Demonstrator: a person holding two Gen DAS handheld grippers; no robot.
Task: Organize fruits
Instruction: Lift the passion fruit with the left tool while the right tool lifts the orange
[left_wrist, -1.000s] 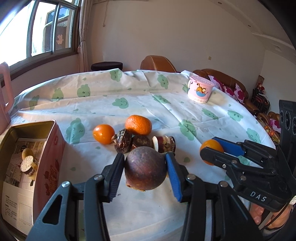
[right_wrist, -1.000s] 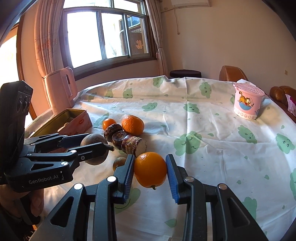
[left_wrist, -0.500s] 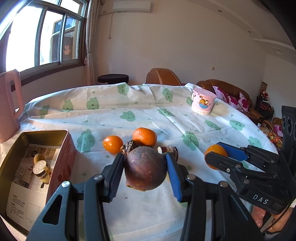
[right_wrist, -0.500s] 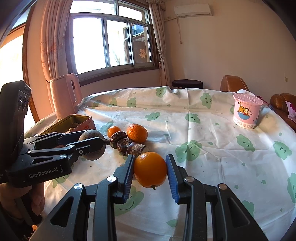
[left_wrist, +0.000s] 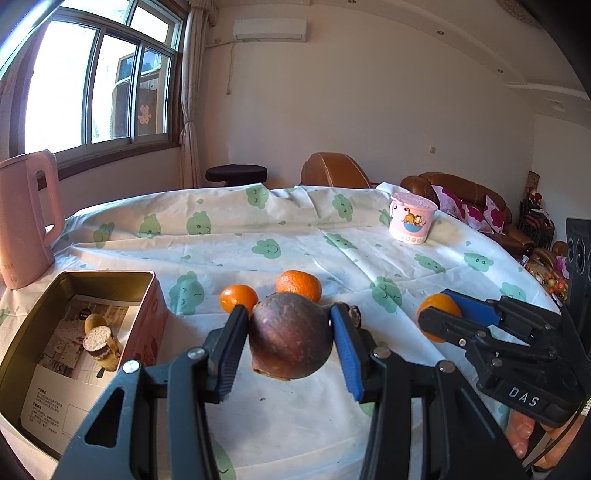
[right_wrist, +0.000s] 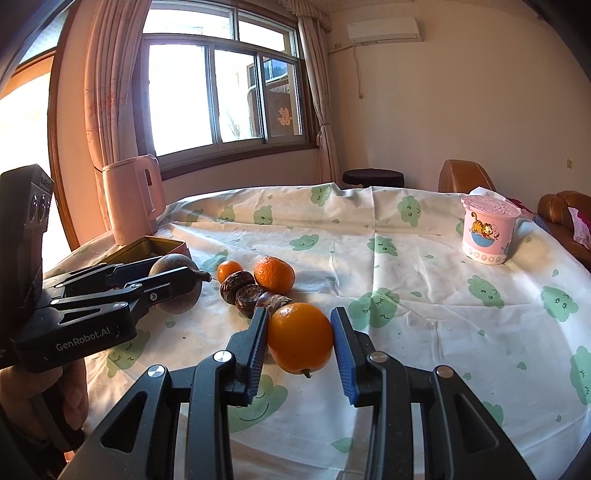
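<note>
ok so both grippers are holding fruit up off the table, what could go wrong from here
The round brown fruit sits between the left gripper fingers on its curved sides, so it might slip out. The right gripper holds the orange the same way. The tin box already holds small items the brown fruit could land on.

Both wrist views low, close over table (left_wrist: 295, 236), facing window; share fruit cluster (right_wrist: 258, 284).

A white tablecloth (right_wrist: 424, 295) printed with green smiling clouds carries orange citrus fruits (right_wrist: 274, 275), a dark purple-brown fruit (left_wrist: 290, 341) and a pink cartoon cup (right_wrist: 487, 235).
</note>
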